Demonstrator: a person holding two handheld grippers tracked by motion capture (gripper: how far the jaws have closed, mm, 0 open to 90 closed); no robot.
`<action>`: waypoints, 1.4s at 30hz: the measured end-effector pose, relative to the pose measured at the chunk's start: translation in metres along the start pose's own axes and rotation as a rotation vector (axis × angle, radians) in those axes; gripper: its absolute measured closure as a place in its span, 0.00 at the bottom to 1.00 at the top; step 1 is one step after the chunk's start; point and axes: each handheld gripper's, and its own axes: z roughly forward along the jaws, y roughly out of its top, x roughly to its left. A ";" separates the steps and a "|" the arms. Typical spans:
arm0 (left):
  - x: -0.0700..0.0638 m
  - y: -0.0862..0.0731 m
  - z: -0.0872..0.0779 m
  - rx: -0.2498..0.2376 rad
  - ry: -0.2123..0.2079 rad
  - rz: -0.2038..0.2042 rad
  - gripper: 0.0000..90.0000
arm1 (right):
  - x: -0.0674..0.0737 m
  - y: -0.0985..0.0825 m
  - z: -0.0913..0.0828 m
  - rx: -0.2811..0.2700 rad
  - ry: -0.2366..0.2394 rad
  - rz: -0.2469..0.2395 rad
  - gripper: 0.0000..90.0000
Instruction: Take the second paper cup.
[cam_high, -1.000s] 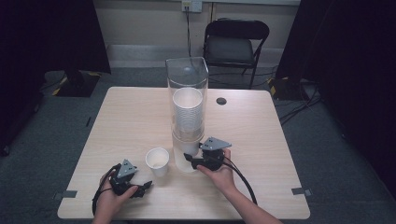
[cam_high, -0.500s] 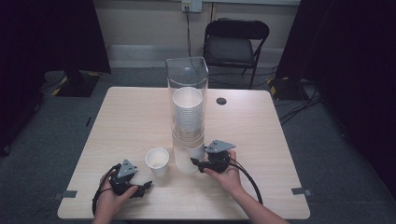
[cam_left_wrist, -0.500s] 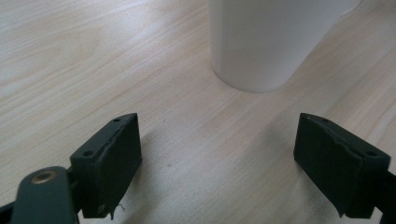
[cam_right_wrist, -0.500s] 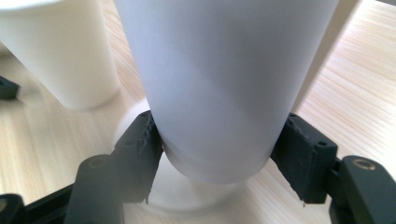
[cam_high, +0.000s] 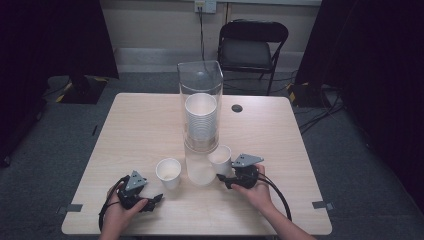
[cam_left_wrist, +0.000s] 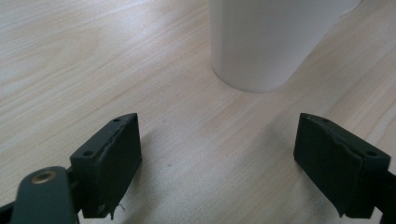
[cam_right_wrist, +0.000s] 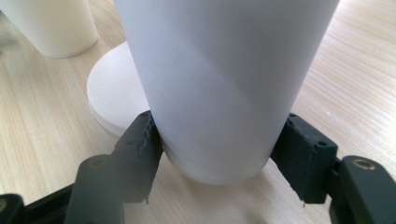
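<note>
The right claw (cam_right_wrist: 217, 158) grips a white paper cup (cam_right_wrist: 224, 79) at the table's (cam_high: 140, 125) five o'clock; next, likely, setting it down. The left claw (cam_left_wrist: 233, 158) rests released near another white paper cup (cam_left_wrist: 266, 42).

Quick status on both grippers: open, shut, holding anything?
Left gripper: open, holding nothing; a white paper cup stands ahead of its jaws.
Right gripper: shut on another white cup, jaws pressing both sides near its base.
</note>
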 end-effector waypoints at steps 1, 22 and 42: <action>0.000 0.000 0.000 0.000 0.000 0.000 0.16 | 0.000 0.000 0.000 0.002 0.002 0.000 0.40; 0.000 0.000 0.000 0.000 0.000 -0.001 0.16 | -0.007 -0.005 0.005 0.044 0.000 0.024 0.40; 0.000 0.000 0.000 0.000 0.000 0.000 0.16 | -0.014 -0.006 0.006 0.093 -0.019 0.024 0.39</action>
